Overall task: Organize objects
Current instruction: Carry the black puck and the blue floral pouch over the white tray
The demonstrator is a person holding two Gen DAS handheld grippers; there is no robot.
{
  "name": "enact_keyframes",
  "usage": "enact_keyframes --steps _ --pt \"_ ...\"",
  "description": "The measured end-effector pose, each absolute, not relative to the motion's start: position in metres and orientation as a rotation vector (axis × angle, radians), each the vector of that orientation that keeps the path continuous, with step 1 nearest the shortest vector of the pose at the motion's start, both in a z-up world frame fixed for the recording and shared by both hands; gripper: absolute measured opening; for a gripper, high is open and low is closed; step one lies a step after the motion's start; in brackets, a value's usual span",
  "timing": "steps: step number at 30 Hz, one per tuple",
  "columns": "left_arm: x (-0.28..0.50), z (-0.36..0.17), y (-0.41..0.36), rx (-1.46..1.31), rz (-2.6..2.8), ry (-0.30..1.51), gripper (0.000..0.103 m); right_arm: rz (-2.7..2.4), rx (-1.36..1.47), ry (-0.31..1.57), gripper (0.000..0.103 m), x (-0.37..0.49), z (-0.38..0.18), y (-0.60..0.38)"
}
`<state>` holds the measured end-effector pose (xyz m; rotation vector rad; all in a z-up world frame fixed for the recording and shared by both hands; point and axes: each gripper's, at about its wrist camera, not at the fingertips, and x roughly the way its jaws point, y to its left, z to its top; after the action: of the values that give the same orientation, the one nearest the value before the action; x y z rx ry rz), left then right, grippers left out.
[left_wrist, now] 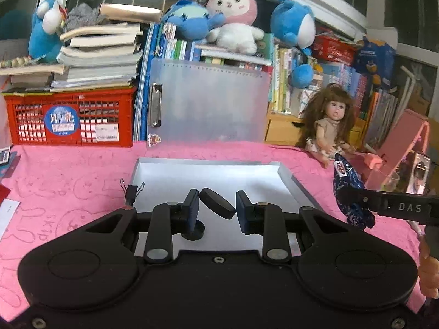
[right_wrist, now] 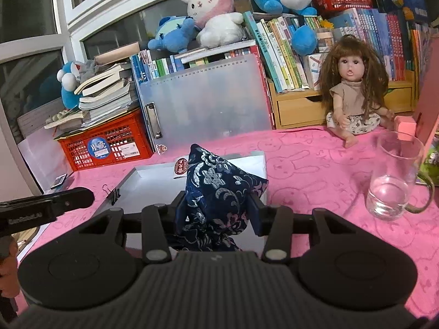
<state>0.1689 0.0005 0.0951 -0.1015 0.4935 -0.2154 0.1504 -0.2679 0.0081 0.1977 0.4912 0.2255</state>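
Observation:
A shallow silver tray (left_wrist: 295, 183) lies on the pink cloth. My left gripper (left_wrist: 217, 205) is over its near part, shut on a black round disc (left_wrist: 216, 203) held tilted between the pads; a black round base (left_wrist: 193, 231) sits below on the tray. My right gripper (right_wrist: 218, 208) is shut on a dark blue floral fabric pouch (right_wrist: 216, 189), held over the tray's (right_wrist: 153, 172) right side. The pouch (left_wrist: 349, 189) and right gripper arm also show in the left wrist view at the right.
A black binder clip (left_wrist: 133, 190) grips the tray's left edge. A glass mug (right_wrist: 395, 175) with water stands right. A doll (right_wrist: 354, 96) sits behind it. A red crate (left_wrist: 71, 118), clipboard (left_wrist: 208, 101), books and plush toys line the back.

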Motion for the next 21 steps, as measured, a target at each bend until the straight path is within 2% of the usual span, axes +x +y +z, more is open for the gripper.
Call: enact_keyframes --steps 21 --pt "0.272 0.051 0.008 -0.218 -0.152 0.659 0.027 0.242 0.085 0.666 0.050 0.246 -0.013 -0.237"
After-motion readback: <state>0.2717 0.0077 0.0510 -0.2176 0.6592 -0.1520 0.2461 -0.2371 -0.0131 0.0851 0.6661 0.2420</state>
